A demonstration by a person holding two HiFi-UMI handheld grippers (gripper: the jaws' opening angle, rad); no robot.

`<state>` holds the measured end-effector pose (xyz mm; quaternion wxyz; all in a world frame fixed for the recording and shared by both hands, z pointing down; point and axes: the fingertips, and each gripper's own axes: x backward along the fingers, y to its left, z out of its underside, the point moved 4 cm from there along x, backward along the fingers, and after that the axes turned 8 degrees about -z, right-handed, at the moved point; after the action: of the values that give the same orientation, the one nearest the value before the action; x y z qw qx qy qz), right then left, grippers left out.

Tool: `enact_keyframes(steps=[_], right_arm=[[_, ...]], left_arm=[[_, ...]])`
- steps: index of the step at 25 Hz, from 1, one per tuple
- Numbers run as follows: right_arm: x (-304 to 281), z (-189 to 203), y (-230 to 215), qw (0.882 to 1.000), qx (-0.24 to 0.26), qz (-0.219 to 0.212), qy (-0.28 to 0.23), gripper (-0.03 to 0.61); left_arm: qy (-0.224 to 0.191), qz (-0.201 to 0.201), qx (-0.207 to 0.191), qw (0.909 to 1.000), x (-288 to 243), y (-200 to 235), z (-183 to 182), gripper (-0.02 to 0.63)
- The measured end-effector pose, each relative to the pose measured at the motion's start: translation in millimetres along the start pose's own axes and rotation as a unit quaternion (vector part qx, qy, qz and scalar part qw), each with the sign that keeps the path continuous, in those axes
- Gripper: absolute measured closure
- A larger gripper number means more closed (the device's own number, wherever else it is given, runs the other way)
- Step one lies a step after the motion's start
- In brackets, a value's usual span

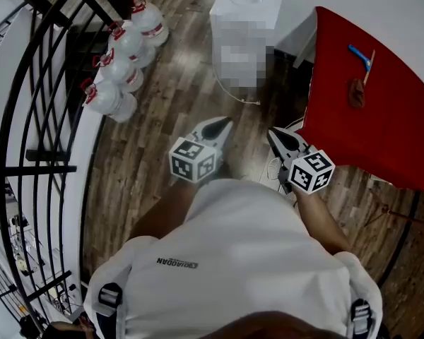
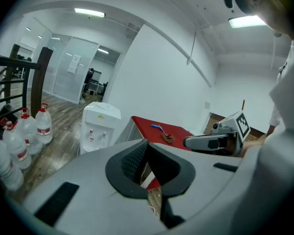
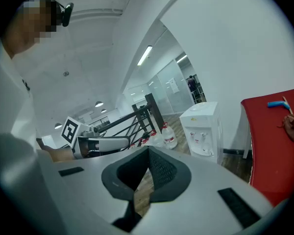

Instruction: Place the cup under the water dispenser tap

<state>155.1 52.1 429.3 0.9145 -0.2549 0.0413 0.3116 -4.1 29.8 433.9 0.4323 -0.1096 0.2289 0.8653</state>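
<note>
No cup shows in any view. The white water dispenser (image 1: 244, 20) stands on the wood floor against the wall ahead of me, its two taps facing me (image 2: 95, 137) (image 3: 202, 137). My left gripper (image 1: 219, 127) (image 2: 146, 143) and right gripper (image 1: 275, 135) (image 3: 148, 150) are held side by side in front of my body. Both point toward the dispenser from well short of it. Each has its jaws closed tip to tip with nothing between them.
A red table (image 1: 389, 111) stands to the right of the dispenser, with a blue stick-like item (image 1: 360, 55) and a brown lump (image 1: 356, 92) on it. Several large water bottles (image 1: 120, 55) stand at the left by a black railing (image 1: 35, 104). A cable lies on the floor (image 1: 272, 168).
</note>
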Motion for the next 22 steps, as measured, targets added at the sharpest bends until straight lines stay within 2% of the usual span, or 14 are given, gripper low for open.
enact_keyframes(steps=[6,12,22], right_arm=[[29,27,13,1.0,-0.004,-0.003,0.004,0.557],[44,38,22,1.0,-0.002,-0.01,-0.002,0.557],[58,39,26,1.0,0.006,-0.009,-0.021,0.557]], left_arm=[[0.01,-0.003,0.006,0.9999,12,-33,24,0.617],[0.012,-0.006,0.011,0.9999,19,-52,31,0.617],[0.01,0.0,-0.018,0.9998,26,-75,30,0.617]])
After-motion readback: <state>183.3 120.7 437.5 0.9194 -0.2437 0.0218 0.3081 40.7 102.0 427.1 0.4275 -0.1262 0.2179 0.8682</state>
